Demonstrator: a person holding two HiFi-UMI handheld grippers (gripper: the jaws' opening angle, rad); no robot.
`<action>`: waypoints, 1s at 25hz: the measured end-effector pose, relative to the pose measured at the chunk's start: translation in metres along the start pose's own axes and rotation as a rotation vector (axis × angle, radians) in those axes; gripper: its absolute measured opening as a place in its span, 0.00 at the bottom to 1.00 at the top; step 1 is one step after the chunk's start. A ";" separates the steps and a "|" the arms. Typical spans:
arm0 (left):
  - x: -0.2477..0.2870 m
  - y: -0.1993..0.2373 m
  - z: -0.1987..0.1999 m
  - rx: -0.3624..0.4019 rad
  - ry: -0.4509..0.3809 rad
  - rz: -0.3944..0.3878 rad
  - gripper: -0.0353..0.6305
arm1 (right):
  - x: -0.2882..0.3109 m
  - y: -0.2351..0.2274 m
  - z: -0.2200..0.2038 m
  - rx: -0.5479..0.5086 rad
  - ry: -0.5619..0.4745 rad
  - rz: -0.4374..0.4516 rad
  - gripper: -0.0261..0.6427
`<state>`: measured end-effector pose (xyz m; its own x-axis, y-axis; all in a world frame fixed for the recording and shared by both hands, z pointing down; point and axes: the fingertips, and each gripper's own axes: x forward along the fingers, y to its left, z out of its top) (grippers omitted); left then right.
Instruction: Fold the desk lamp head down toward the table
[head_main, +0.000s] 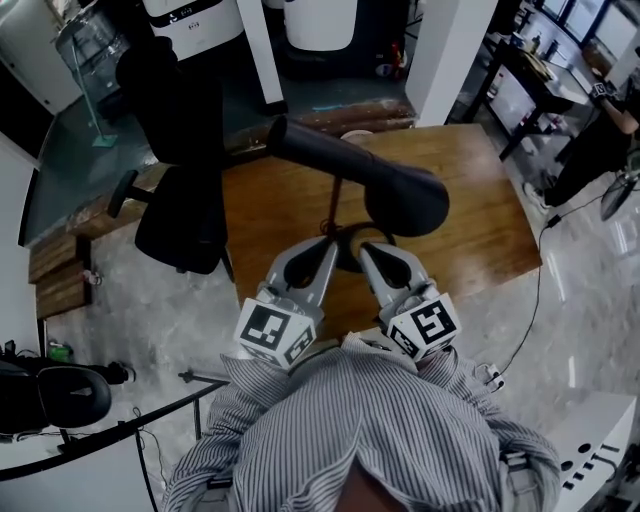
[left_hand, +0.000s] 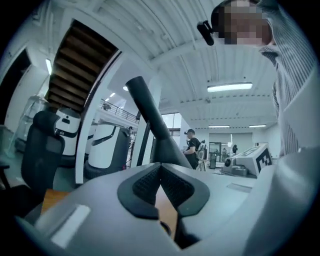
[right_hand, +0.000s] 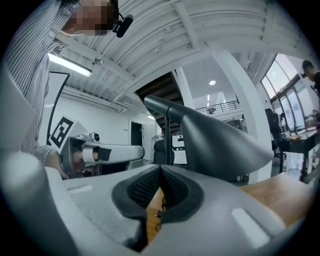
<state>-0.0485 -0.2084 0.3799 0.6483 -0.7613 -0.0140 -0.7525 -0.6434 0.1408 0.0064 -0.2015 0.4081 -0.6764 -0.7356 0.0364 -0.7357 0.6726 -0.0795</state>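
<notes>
Centrally, the wooden table (head_main: 480, 230) filled the scene, a black office chair (head_main: 175, 150) at its far left. The desk lamp (head_main: 370, 172) stood toward the table's near edge, its long head raised over the top and stretching from left to right. Near its base the left gripper (head_main: 327, 248) and right gripper (head_main: 372, 252) sat side by side, each with jaws pressed together on nothing.

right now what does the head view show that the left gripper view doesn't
Only the head view: the lamp's round base and thin pole.
Only the left gripper view: the left hand-held gripper close up, jaws shut with nothing between, and a person in a cap far back.
Both: the lamp head and the wooden table.
</notes>
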 end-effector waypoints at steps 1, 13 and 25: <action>0.000 0.001 -0.004 -0.025 -0.001 0.027 0.06 | -0.001 0.000 -0.002 0.004 0.010 -0.001 0.04; 0.010 -0.017 -0.036 -0.102 0.083 0.047 0.06 | 0.001 0.004 -0.009 0.002 0.089 -0.013 0.04; 0.011 -0.017 -0.038 -0.107 0.112 0.053 0.06 | 0.003 0.003 -0.010 -0.012 0.084 -0.014 0.04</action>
<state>-0.0243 -0.2023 0.4149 0.6214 -0.7763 0.1055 -0.7732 -0.5859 0.2427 0.0014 -0.2010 0.4182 -0.6660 -0.7361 0.1206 -0.7453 0.6634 -0.0664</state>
